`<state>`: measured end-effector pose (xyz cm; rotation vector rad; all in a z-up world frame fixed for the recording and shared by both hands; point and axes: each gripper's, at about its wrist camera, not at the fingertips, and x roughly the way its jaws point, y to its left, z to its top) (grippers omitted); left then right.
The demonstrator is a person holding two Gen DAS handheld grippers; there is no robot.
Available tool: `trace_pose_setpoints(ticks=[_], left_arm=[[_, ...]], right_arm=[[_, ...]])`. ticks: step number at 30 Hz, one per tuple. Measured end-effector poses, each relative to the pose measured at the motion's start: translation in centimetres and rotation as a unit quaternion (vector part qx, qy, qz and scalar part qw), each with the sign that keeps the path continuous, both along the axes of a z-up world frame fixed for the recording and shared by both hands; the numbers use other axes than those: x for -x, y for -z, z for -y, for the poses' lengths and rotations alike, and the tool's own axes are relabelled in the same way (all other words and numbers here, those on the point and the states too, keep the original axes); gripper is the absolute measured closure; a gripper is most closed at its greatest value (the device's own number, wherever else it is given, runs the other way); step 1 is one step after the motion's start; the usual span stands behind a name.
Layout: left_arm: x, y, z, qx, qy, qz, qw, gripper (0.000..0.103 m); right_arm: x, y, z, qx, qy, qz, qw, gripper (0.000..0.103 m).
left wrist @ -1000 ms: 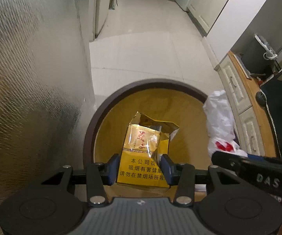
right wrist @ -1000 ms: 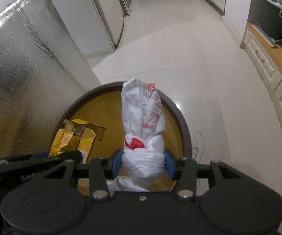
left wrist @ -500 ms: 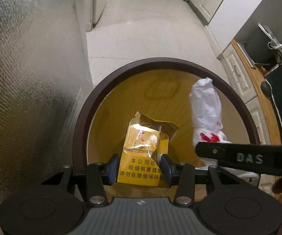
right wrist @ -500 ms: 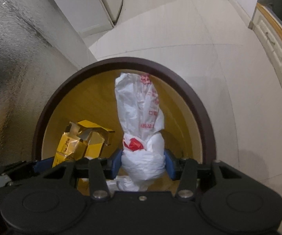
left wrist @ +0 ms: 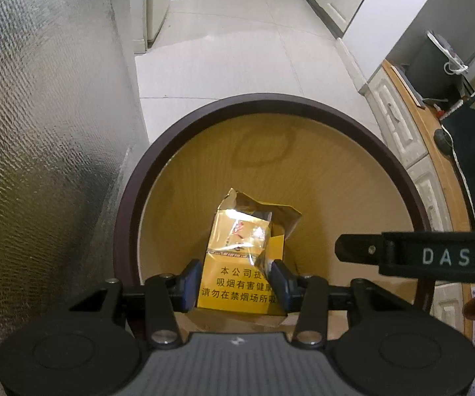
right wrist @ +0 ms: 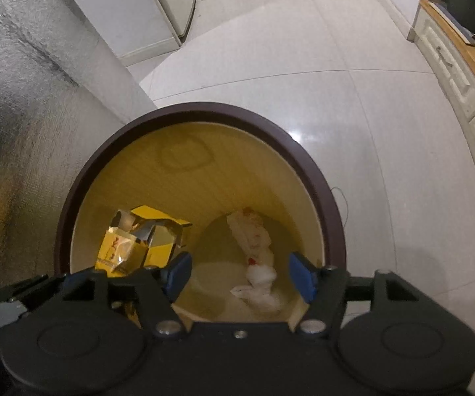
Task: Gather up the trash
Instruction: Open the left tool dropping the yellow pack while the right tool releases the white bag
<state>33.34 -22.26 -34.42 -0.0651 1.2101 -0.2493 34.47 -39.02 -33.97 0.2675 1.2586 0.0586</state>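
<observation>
My left gripper (left wrist: pixel 237 283) is shut on a torn yellow cigarette pack (left wrist: pixel 240 264) and holds it over the mouth of a round bin with a dark brown rim (left wrist: pixel 131 198) and yellow inside. My right gripper (right wrist: pixel 240 277) is open and empty above the same bin (right wrist: pixel 323 204). A crumpled white plastic bag with red print (right wrist: pixel 257 264) lies at the bottom of the bin, below the open fingers. The cigarette pack also shows in the right wrist view (right wrist: pixel 135 244), at the left inside the rim.
A silver foil-covered panel (left wrist: pixel 39 132) stands right against the bin's left side. White tiled floor (right wrist: pixel 303 66) stretches ahead. A white cabinet with a wooden top (left wrist: pixel 412 138) runs along the right. A black bin with a bag (left wrist: pixel 435 62) stands further right.
My right gripper has opened and the white plastic bag has dropped to the bottom of the bin. Both grippers have moved further over the bin. The left still holds the pack.
</observation>
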Motion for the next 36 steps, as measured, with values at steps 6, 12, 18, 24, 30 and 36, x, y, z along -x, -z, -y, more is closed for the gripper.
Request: trace_pose_setpoints(ticks=[6,12,18,24,30,36], left_arm=[[0.5,-0.9,0.3,-0.001,0.012,-0.003,0.9999,0.056],[0.8,-1.7,-0.1,-0.007,-0.001,-0.007,1.0000,0.037],[1.8,-2.9,-0.6,-0.016,0.001,0.000,0.9999,0.026],[2.6,-4.2,-1.0,-0.021,0.001,0.000,0.9998,0.024],[3.5,-5.4,-2.0,-0.030,-0.015,0.000,0.9994,0.019],[4.6,-6.4,-2.9,-0.036,-0.033,-0.006,0.9988,0.015]], right_arm=[[0.6,-0.7,0.0,-0.001,-0.005,0.005,1.000,0.036],[1.2,-2.0,0.5,-0.003,-0.006,0.019,1.000,0.036],[1.9,-2.9,0.6,-0.005,-0.005,0.030,1.000,0.036],[3.0,-3.8,0.7,0.004,-0.006,0.038,0.999,0.036],[4.4,-5.1,0.4,0.014,-0.011,0.047,0.999,0.036],[5.9,-5.9,0.8,0.031,-0.007,0.053,0.998,0.032]])
